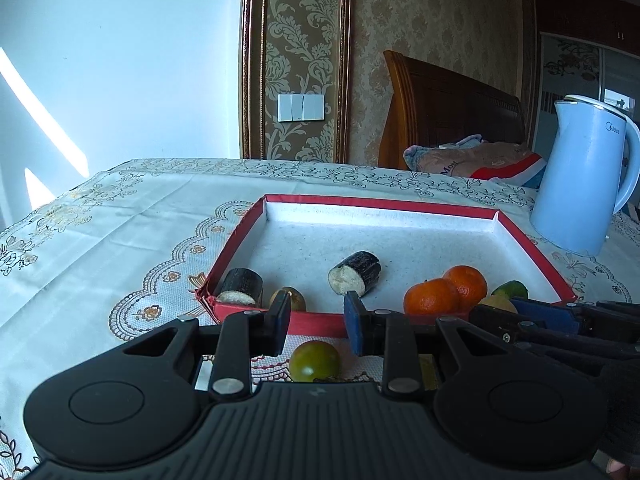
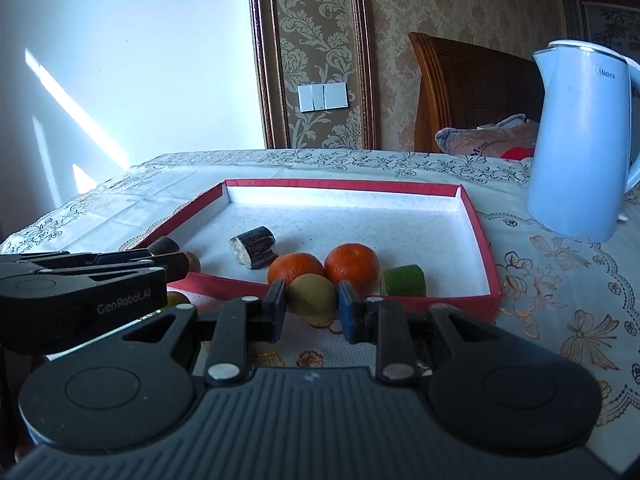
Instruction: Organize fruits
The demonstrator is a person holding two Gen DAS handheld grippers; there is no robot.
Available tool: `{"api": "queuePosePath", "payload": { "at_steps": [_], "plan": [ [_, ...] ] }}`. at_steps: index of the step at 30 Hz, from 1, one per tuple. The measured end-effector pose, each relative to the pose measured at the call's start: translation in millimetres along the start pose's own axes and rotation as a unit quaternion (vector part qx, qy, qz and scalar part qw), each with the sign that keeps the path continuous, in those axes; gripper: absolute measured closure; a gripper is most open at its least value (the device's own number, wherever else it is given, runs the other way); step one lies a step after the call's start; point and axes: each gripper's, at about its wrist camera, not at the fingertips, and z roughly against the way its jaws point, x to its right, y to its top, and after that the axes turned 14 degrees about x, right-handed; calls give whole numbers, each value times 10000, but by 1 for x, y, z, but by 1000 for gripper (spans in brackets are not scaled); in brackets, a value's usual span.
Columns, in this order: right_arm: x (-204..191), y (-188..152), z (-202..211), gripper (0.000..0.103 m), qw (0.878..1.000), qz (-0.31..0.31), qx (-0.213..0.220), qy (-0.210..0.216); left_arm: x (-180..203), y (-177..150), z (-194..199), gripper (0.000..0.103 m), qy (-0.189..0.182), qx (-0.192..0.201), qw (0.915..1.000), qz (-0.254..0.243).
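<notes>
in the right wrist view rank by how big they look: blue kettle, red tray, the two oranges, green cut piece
1. red tray, widest thing in view
2. blue kettle, tall, though it stands near the camera
3. the two oranges, alike, so no ranking between them
4. green cut piece, slightly smaller than either orange

The blue kettle (image 2: 576, 144) has the word "Midea" on its side, near the top. It stands on the table (image 2: 560, 280), past the right hand-held gripper (image 2: 311, 312) and off to its right. The same word shows on the kettle in the left wrist view too.

The left hand-held gripper (image 2: 176, 266) has "GenRobot.AI" in pale letters on its black side. It is just left of the right hand-held gripper.

The folded blanket (image 2: 484, 140) behind the table shows the letters "Most". The rest of that word is hidden by the kettle.
</notes>
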Motion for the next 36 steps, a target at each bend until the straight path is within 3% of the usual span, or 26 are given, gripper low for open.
{"api": "queuePosePath", "payload": {
  "at_steps": [9,22,36],
  "plan": [
    [-4,15,-19,77,9999,7,133,-86,2,19,-15,74,154,183,9997,51],
    [-9,22,-60,77,9998,153,13,-101,-2,18,-58,74,414,-58,9991,85],
    [-12,13,-83,77,9993,361,-79,-66,-18,7,-82,74,179,-343,9985,391]
  ]
}}
